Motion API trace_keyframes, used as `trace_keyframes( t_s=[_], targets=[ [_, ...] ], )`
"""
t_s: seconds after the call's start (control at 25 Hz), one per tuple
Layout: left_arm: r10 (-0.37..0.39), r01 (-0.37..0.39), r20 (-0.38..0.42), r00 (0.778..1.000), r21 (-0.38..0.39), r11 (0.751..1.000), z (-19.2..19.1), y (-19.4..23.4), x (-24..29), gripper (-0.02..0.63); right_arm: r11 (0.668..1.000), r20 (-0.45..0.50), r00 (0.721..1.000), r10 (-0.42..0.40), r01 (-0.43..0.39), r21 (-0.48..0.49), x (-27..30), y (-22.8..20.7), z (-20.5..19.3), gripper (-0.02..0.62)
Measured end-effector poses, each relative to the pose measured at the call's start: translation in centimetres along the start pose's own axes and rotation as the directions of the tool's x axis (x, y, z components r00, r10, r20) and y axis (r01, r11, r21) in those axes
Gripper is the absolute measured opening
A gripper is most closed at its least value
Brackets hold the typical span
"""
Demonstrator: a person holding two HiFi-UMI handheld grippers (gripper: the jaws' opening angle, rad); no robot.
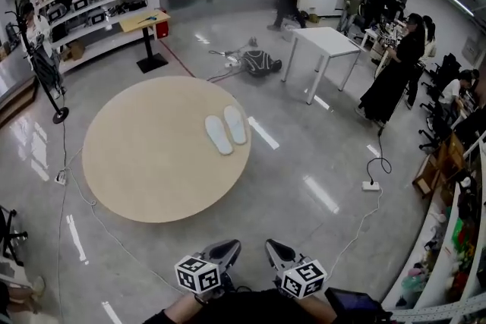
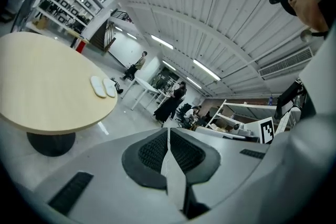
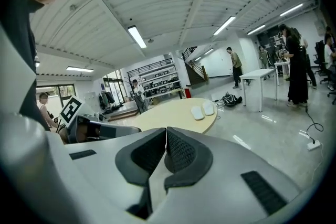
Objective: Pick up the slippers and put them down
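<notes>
Head view: the slippers (image 1: 225,131) are seen lying side by side on the round table (image 1: 121,163), on its far-right part near the rim, w/ nothing touching them. The left gripper (image 1: 226,246) and right gripper (image 1: 273,248) are seen at the bottom edge over the grey floor, close together and well apart from the table. Jaw state isn't readable here. A power strip (image 1: 370,185) w/ its cable and a coat stand (image 1: 45,64) are shown in this view only.

Left gripper view: the jaws are seen clenched, pads pressed together, nothing btwn them. The slippers (image 2: 103,86) are shown small at the table's right edge. The table's dark pedestal (image 2: 50,143) is shown here but is hidden under the top in the head view. The right gripper's marker cube (image 2: 266,130) is caught at the right.

Right gripper view: the jaws are likewise seen closed tight and empty. The slippers (image 3: 202,110) are seen on the table's far end, w/ a dark bag (image 3: 231,98) on the floor and a white table (image 3: 262,78) beyond. The left gripper's marker cube (image 3: 71,109) is seen at the left.
</notes>
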State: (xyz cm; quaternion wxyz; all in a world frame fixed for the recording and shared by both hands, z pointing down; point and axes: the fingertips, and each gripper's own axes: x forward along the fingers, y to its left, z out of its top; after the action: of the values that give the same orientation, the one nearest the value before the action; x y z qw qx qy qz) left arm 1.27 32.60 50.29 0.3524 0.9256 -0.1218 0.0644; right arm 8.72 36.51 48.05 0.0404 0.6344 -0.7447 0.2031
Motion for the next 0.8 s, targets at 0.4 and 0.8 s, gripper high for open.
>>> trace_keyframes(
  t_s=[0.4, 0.8],
  targets=[
    [0.093, -0.09, 0.089, 0.992, -0.035, 0.995, 4.5, 6.9, -2.4, 0.029, 0.996, -0.015, 0.996, 0.087, -0.087, -0.005, 8.5, 1.4, 1.6, 0.017],
    [0.179, -0.188, 0.111, 0.978, 0.083, 0.979, 9.9, 9.8, 1.0, 0.029, 0.99, 0.055, 0.99, 0.132, -0.134, 0.045, 14.4, -2.9, 4.9, 0.017]
  ],
)
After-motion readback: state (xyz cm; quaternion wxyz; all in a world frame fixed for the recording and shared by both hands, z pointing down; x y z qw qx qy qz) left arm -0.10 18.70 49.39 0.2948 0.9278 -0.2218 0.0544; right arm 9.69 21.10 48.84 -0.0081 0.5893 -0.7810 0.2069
